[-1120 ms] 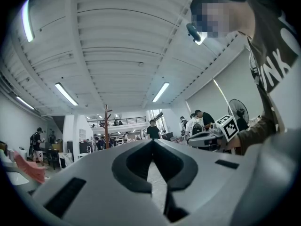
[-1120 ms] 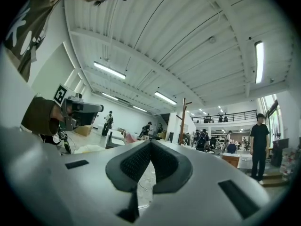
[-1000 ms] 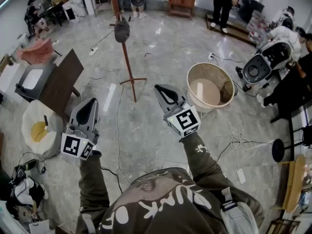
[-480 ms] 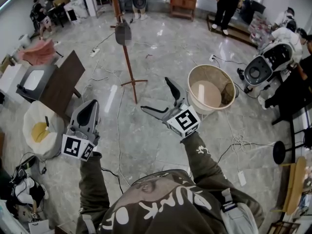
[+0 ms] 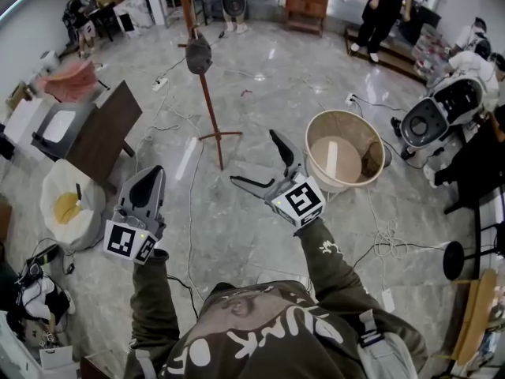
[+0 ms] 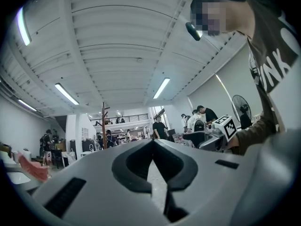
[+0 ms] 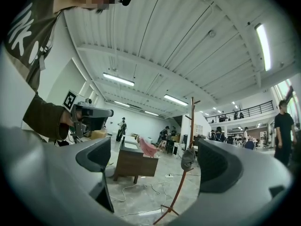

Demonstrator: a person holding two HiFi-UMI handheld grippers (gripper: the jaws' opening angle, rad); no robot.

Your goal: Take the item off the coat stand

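Fingers (image 5: 282,150) of right gripper (image 5: 252,156) — just opened wide, empty.

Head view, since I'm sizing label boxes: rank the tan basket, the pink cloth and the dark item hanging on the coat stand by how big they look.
1. tan basket, clearly largest
2. pink cloth
3. dark item on the coat stand, smallest

The last two sit farther off, so true sizes stay unsure.
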